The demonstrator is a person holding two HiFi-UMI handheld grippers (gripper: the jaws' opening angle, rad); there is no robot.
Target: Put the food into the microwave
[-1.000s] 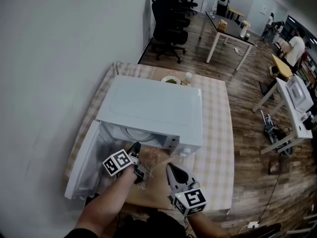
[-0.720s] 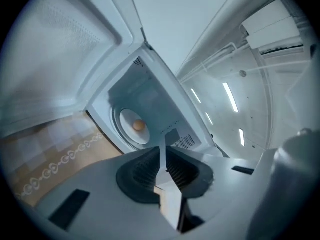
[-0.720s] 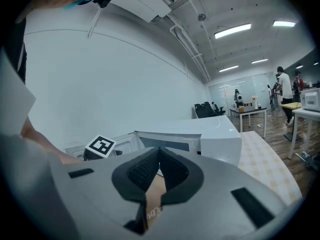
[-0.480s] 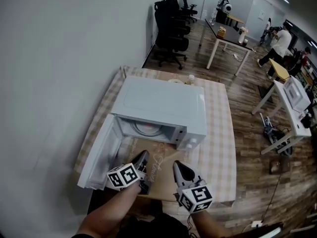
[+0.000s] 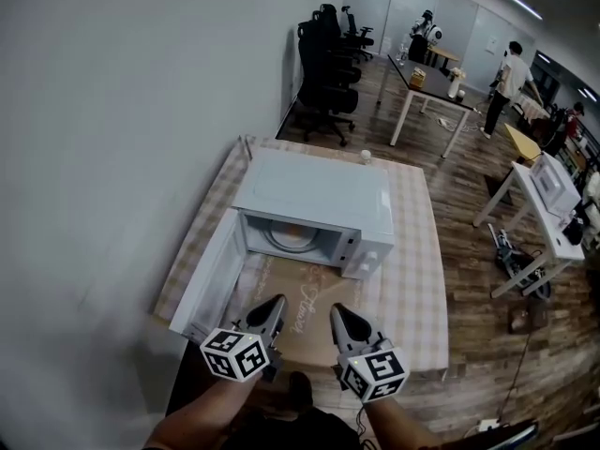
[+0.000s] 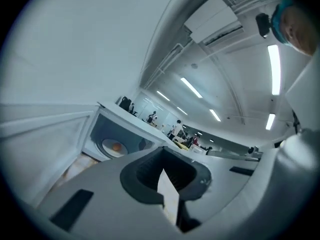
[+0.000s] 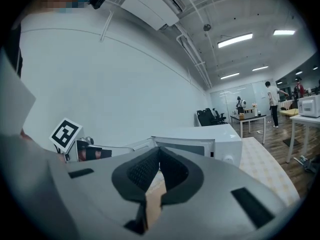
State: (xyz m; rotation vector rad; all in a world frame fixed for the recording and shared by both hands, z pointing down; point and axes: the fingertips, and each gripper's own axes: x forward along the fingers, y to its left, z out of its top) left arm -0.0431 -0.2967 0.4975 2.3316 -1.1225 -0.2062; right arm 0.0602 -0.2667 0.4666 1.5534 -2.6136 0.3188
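The food, a small orange piece, lies on a pale round plate inside the microwave, about the middle of its cavity. The microwave's door stands swung wide open from the left side of the microwave's front, so the cavity is open toward the person.

In front of the microwave a brown mat lies on the checked tablecloth. The left gripper hangs over the mat's near edge in front of the microwave, beside the free end of the door and clear of the oven; its jaws have just been closing and now meet at the tips with nothing between them. The right gripper hangs just beside it, also in front of the microwave and apart from it, its jaws together and empty as well. Both point toward the microwave's opening.

Behind the microwave a small white round object shows just past its back edge. Farther behind the microwave stand black office chairs and a dark-topped desk, with a person standing beyond the desk
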